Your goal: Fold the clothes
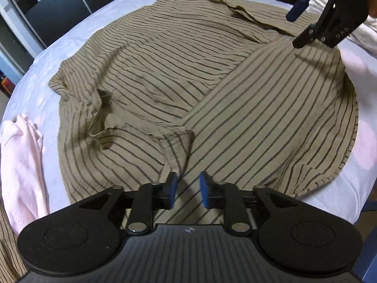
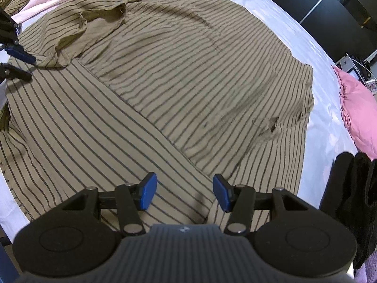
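A tan shirt with dark stripes (image 1: 179, 75) lies spread on a white bed sheet (image 1: 77, 35), with one side folded diagonally over the body. My left gripper (image 1: 187, 189) is open and empty just above the shirt's near edge, by a sleeve cuff (image 1: 176, 141). My right gripper (image 1: 297, 27) shows at the far right of that view, open over the folded side. In the right wrist view the shirt (image 2: 188, 70) fills the frame, my right gripper (image 2: 185, 192) is open and empty above it, and the left gripper (image 2: 17, 63) is at the left edge.
A pale pink garment (image 1: 21, 165) lies left of the shirt. A pink cloth (image 2: 358, 110) and a black garment (image 2: 348, 188) lie on the bed to the right. Dark furniture (image 1: 54, 7) stands beyond the bed.
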`<state>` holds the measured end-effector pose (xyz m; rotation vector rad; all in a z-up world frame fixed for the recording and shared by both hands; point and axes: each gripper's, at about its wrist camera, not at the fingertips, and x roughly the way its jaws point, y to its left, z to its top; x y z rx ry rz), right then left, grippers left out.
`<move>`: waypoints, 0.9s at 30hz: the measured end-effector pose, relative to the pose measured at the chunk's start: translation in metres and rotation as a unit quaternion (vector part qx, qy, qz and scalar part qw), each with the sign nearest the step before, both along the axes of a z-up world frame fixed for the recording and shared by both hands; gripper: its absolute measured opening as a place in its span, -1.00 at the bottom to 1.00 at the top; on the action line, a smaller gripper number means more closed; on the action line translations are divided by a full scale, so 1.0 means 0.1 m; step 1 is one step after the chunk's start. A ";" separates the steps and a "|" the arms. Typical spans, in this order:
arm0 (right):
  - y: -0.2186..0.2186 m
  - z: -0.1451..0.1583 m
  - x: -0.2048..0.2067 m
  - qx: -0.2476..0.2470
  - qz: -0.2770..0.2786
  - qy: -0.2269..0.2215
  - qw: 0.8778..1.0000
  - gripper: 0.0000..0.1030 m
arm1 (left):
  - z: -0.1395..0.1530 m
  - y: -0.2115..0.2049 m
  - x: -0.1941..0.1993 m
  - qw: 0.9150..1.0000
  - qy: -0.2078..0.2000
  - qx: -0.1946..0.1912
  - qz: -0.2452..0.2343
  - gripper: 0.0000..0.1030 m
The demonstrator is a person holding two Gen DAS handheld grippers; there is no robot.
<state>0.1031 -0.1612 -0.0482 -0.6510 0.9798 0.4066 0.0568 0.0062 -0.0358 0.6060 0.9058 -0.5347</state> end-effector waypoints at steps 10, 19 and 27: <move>0.40 0.13 0.11 0.058 0.033 0.005 0.998 0.05 | 0.05 0.33 0.08 0.999 -0.011 0.005 0.041 -0.40; 1.09 0.19 0.15 0.137 0.105 0.033 0.984 0.00 | -0.12 0.51 -0.03 0.996 -0.037 0.072 0.040 -0.27; 1.59 0.01 0.34 0.177 0.115 0.081 0.974 0.00 | -0.19 0.67 0.00 0.994 -0.051 0.078 0.052 -0.27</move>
